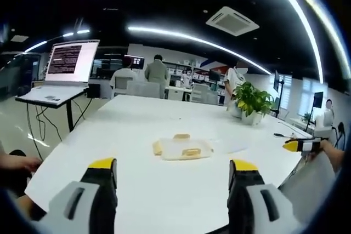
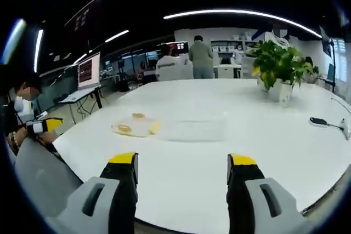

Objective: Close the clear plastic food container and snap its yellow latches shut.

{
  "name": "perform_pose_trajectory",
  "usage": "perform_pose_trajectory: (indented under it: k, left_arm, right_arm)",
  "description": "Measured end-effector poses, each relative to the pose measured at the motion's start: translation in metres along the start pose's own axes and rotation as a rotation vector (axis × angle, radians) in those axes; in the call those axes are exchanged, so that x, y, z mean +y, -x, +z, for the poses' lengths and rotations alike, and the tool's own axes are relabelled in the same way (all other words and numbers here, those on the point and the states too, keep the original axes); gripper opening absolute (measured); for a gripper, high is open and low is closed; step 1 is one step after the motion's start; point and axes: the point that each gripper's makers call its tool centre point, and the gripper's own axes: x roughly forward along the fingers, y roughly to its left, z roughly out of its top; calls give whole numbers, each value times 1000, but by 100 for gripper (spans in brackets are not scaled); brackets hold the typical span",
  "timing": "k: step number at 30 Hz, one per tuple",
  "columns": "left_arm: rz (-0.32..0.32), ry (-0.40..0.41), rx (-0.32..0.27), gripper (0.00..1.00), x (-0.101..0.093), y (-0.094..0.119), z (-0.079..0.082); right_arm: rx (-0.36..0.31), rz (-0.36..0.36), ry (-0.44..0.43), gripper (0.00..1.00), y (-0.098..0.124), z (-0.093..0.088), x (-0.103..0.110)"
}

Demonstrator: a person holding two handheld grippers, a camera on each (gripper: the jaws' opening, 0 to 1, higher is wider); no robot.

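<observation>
Both your grippers, left (image 1: 173, 176) and right (image 2: 181, 171), gape empty; misaligning the seemingly separate lid (image 2: 194, 130) (faint) over the container (image 1: 182, 148) jams latches.

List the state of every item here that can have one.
Clear food container: on the white table, untouched; whether lid is shut cannot be told.
Yellow latches: state unclear.
Left gripper: open, empty.
Right gripper: open, empty.
Laptop: open, screen lit.
Potted plant: upright.

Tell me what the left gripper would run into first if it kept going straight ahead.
Probably the clear container with yellow latches, lying on the white table roughly centred ahead of the open left gripper. Nothing stands between them, though depth is hard to judge.
</observation>
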Motion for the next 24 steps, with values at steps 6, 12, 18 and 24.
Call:
perform_pose_trajectory:
  k: [6,12,18,24]
  left_arm:
    - [-26,9,35,98,9,-12,4]
    - [-89,2,72,97,12,-40,10]
    - [-207,-58,99,94,0,-68,13]
    - [-200,-299,172,91,13,-89,10]
  right_arm:
    - [74,100,162,65,-18,1,12]
    - [66,105,244,63,-32,13,5]
    - [79,103,271,63,-59,26,-7]
    - [45,179,372,61,-92,54,7]
